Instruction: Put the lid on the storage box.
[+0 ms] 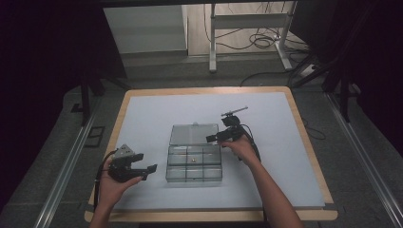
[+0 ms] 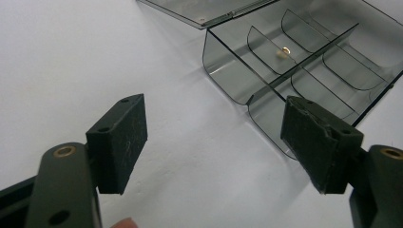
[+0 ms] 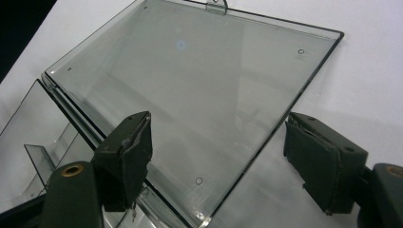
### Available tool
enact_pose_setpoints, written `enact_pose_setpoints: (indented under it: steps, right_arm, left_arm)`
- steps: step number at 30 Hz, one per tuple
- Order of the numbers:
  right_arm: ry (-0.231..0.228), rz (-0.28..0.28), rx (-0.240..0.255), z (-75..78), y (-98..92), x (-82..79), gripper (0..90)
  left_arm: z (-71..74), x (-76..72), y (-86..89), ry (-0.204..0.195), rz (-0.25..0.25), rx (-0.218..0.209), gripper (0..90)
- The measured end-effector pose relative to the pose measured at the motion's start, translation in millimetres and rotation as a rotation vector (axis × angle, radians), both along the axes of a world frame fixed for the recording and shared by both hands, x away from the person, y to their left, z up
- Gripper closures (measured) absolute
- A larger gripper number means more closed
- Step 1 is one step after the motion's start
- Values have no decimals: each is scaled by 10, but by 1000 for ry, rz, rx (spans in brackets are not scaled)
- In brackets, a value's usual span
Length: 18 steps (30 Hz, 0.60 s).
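A clear smoky plastic organiser box (image 1: 194, 164) with several compartments lies open mid-table, its lid (image 1: 194, 134) folded flat behind it. One small brass-coloured part (image 2: 285, 50) rests in a middle compartment. My left gripper (image 1: 148, 170) is open just left of the box, jaws spread wide with bare table between them. My right gripper (image 1: 216, 137) is open at the lid's right edge; in the right gripper view its jaws straddle the lid's near corner (image 3: 209, 156), not touching it.
The white mat (image 1: 142, 123) covers a wood-edged table (image 1: 304, 128). A small dark metal tool (image 1: 234, 113) lies just behind the right gripper. Beyond the table are a desk frame (image 1: 247, 33) and floor cables (image 1: 261, 40).
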State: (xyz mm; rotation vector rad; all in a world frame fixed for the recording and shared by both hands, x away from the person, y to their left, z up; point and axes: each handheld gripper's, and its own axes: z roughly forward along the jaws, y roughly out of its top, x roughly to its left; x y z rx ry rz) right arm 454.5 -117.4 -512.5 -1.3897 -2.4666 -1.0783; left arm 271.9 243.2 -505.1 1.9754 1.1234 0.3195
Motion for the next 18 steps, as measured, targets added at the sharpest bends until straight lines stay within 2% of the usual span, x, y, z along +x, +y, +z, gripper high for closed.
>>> enact_pose_setpoints:
  steps: [6, 11, 18]
  right_arm:
    - [19, 8, 26, -19, -18, 18, 266]
    - [17, 10, 25, -20, -21, 17, 276]
    - [17, 5, 52, -31, -37, 6, 309]
  left_arm:
    - [0, -1, 0, 1, 3, -2, 244]
    - [-3, 0, -7, 2, 0, 0, 244]
    - [-2, 2, -3, 0, -1, 1, 244]
